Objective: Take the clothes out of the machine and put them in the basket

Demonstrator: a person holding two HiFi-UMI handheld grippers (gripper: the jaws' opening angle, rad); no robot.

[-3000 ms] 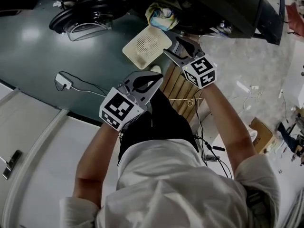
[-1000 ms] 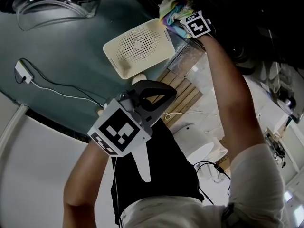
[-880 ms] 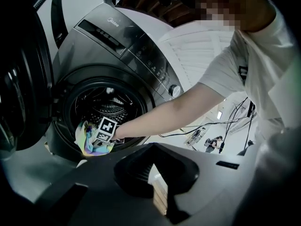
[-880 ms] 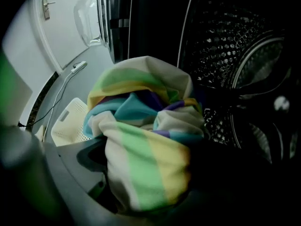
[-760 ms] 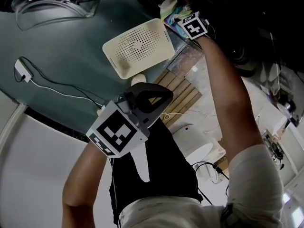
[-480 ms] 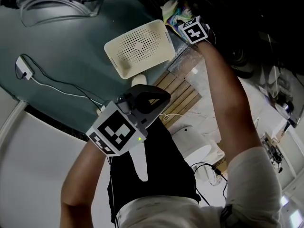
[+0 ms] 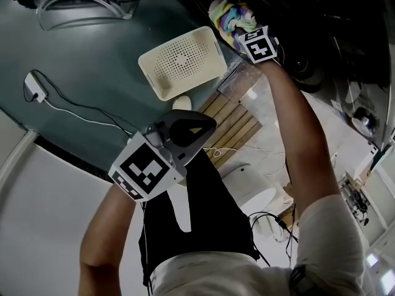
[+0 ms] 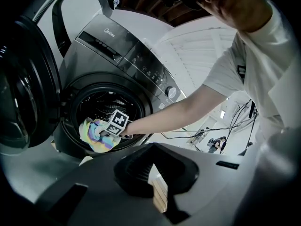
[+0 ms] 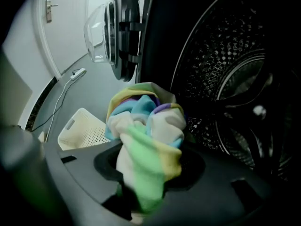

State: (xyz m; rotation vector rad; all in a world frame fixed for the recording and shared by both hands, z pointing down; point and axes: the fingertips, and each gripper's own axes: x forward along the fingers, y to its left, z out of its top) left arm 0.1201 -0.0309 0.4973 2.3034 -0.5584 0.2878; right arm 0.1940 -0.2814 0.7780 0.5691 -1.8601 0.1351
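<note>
A cloth [image 7: 233,16] in pale rainbow colours hangs at the mouth of the washing machine drum [image 8: 106,102]. My right gripper [image 7: 242,32] has its jaws closing on the cloth, which bunches up between them [image 9: 146,140] and hides the fingertips. From the left gripper view, the cloth [image 8: 96,134] sits at the drum's lower rim beside the right gripper's marker cube. The cream perforated basket [image 7: 182,60] stands on the floor below the drum, left of the right gripper. My left gripper [image 7: 191,125] is held back near the person's body, shut and holding nothing.
The machine's round glass door [image 7: 86,5] stands swung wide to the left. A white plug and cable [image 7: 34,91] lie on the dark floor. Wooden slats [image 7: 237,119] and a clear plastic box [image 7: 247,79] lie under the right arm. The drum's perforated wall [image 9: 221,69] is close on the right.
The right gripper has closed on the cloth and lifted it, so more cloth shows at the drum mouth. The left gripper has drifted slightly.
</note>
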